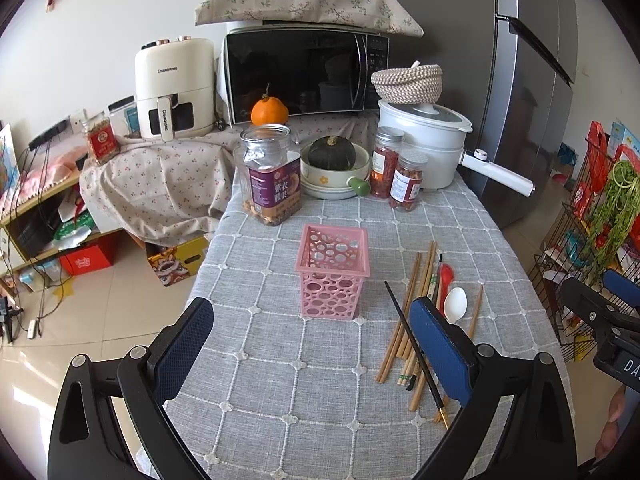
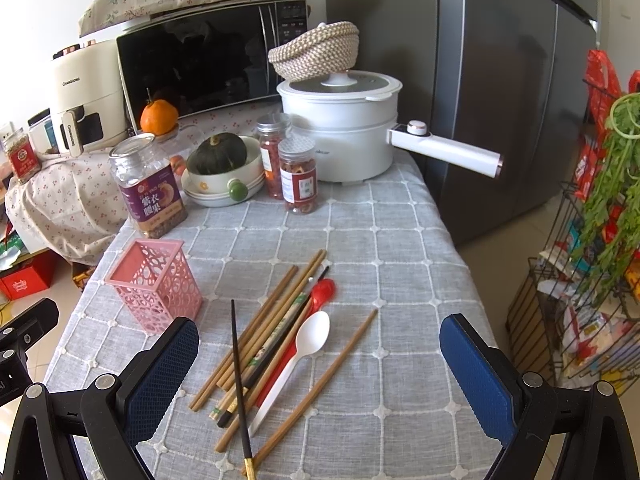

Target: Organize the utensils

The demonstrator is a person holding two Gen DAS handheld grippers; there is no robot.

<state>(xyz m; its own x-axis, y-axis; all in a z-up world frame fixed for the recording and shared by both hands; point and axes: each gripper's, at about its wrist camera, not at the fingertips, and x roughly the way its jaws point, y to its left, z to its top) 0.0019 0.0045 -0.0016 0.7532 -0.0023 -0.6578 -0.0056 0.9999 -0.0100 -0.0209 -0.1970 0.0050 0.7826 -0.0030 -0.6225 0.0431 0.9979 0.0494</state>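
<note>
Both hand-held grippers released: left hand-held gripper [image 1: 312, 344], right hand-held gripper [image 2: 320, 354]. Advisable: take lone wooden chopstick [image 2: 320, 384] first, drop upright into pink holder [image 2: 156, 284].

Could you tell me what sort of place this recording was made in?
Most likely a home kitchen or dining corner. A microwave and an air fryer stand behind a cloth-covered table, a tall refrigerator stands beside it, and chopsticks and a white plastic spoon lie loose on the table.
</note>
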